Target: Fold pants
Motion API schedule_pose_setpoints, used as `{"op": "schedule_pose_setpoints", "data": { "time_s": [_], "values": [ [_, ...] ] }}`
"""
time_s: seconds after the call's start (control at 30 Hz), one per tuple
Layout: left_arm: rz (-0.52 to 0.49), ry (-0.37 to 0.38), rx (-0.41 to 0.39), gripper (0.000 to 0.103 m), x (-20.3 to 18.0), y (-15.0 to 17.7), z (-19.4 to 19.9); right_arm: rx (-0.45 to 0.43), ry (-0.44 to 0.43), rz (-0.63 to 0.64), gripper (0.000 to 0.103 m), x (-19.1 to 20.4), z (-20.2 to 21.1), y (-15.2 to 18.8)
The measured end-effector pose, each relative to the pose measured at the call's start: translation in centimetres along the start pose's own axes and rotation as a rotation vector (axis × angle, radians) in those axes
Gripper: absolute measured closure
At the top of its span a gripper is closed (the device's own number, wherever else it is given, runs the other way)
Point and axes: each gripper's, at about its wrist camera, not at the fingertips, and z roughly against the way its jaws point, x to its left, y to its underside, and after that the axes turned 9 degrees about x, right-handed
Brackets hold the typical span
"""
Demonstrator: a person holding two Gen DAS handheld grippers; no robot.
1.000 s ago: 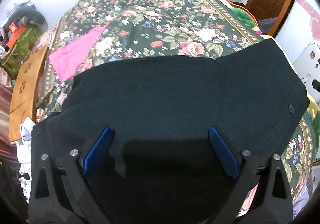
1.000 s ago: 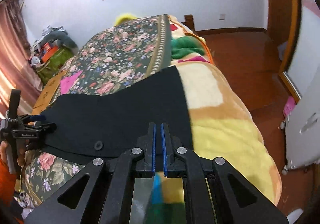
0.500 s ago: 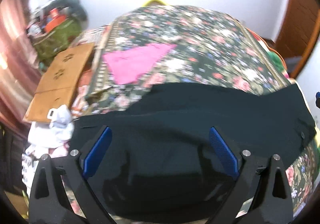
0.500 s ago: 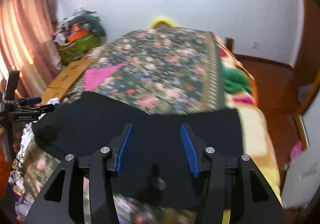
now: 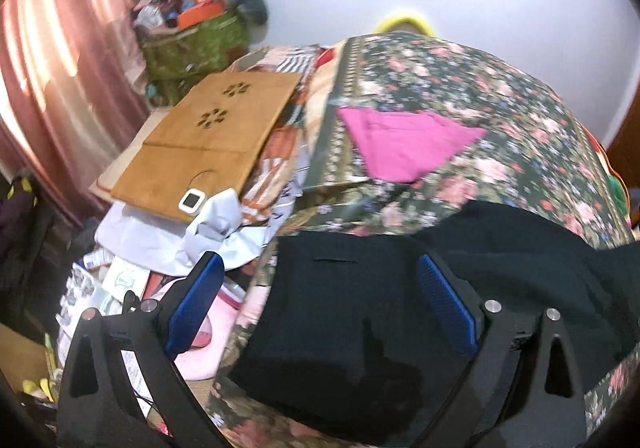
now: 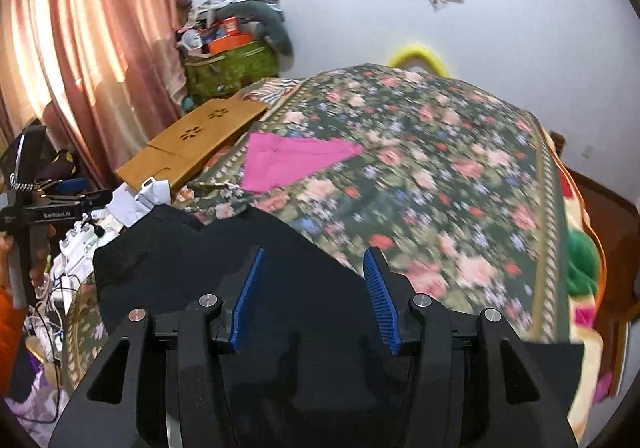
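The dark floral-patterned bedspread carries the black fabric pants along its near edge, folded now where a second ago they lay spread wider. The pink folded cloth lies beyond. The right gripper, closed a second ago, has its jaws apart above the pants; the left gripper remains wide apart, empty.
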Motion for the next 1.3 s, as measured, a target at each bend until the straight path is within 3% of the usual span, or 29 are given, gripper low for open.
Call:
{"op": "schedule_pose_setpoints", "data": {
  "time_s": [0.27, 0.63, 0.83, 0.97, 1.03, 1.13, 1.2, 1.3],
  "values": [
    [0.055, 0.024, 0.133, 0.005, 4.4, -1.5, -6.4, 0.1, -0.045, 0.1, 0.056, 3.5, -6.4, -3.3],
    [0.092, 0.171, 0.325, 0.007, 5.0, -2.1, -14.3, 0.281, -0.118, 0.113, 0.056, 4.8, -15.7, -6.5],
    [0.064, 0.243, 0.377, 0.035, 4.0, -1.9, -15.8, 0.35, -0.141, 0.113, 0.057, 5.4, -19.1, -7.2],
    [0.084, 0.319, 0.379, 0.058, 4.1, -1.7, -15.7, 0.369, -0.143, 0.134, 0.076, 6.3, -20.3, -7.0],
    [0.067, 0.3, 0.359, 0.067, 3.8, -1.5, -15.2, 0.376, -0.148, 0.146, 0.088, 6.5, -20.6, -7.0],
    [0.039, 0.227, 0.327, 0.083, 3.4, -1.4, -14.5, 0.355, -0.116, 0.157, 0.095, 6.6, -20.5, -7.0],
    [0.021, 0.104, 0.302, 0.084, 2.9, -1.5, -14.2, 0.316, -0.054, 0.161, 0.099, 6.8, -20.3, -7.1],
    [-0.01, 0.003, 0.289, 0.084, 2.0, -1.6, -14.3, 0.299, 0.036, 0.144, 0.103, 6.3, -20.8, -7.4]
  ]
}}
